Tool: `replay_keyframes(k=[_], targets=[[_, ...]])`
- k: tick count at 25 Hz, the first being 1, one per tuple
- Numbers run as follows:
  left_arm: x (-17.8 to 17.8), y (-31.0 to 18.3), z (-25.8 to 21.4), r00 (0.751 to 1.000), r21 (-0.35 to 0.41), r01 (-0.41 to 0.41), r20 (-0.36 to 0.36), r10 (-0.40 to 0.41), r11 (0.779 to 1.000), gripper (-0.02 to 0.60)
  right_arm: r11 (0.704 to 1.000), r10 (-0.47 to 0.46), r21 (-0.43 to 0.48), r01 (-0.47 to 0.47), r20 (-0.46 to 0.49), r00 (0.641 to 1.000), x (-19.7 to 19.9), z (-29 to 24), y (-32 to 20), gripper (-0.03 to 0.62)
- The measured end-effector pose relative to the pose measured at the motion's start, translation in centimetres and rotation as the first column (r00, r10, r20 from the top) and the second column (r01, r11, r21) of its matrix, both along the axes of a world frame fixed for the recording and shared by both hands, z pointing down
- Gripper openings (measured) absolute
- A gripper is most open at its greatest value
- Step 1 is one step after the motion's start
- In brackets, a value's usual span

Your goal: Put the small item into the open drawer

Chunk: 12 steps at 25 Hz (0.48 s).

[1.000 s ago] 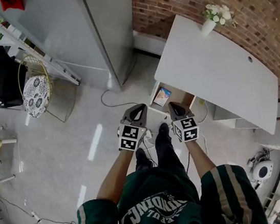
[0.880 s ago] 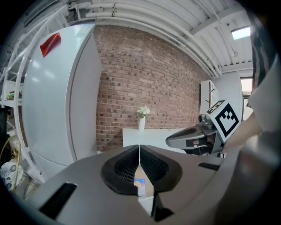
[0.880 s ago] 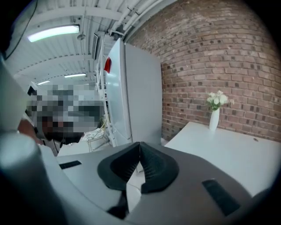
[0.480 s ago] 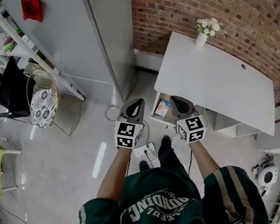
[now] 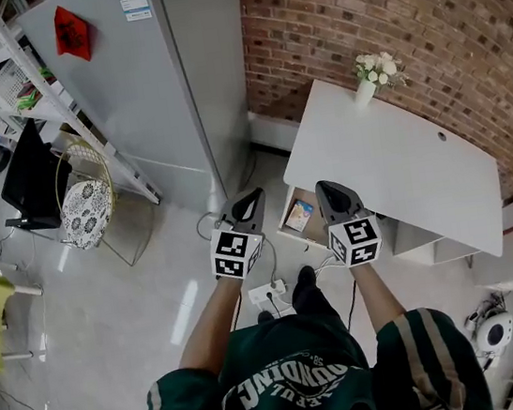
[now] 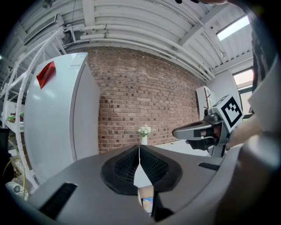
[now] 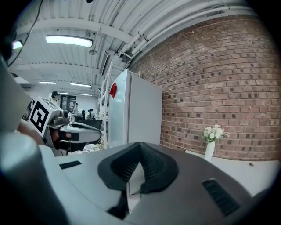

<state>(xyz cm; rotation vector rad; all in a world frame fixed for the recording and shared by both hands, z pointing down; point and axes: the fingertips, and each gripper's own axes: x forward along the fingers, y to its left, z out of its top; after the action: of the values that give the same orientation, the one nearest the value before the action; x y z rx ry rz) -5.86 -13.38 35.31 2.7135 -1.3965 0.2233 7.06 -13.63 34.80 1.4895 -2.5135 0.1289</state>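
You hold nothing in either tool. Your left gripper (image 5: 252, 196) has its jaws pressed together at the tips with nothing between them, and your right gripper (image 5: 326, 187) is closed and empty in the same way. Both are raised side by side in front of you, well above the floor and pointing toward the white desk (image 5: 394, 170) on the right.

The open drawer (image 5: 283, 214) sits under the near left edge of that desk, just beyond the two grippers. A small colourful item (image 5: 299, 214) lies inside it, and it shows again below the closed jaws in the left gripper view (image 6: 147, 203).

If that is the task's thing, the placing looks done and nothing remains for you to carry. I see no other small item within reach.
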Motion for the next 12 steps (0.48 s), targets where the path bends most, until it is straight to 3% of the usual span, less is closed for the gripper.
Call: replay_keyframes(k=[12], targets=[[-0.69, -0.26, 0.59, 1.0, -0.013, 0.0, 0.012, 0.0, 1.0, 0.018, 0.999, 0.002, -0.033, -0.002, 0.019, 1.0, -0.41, 0.94, -0.09, 0.025]])
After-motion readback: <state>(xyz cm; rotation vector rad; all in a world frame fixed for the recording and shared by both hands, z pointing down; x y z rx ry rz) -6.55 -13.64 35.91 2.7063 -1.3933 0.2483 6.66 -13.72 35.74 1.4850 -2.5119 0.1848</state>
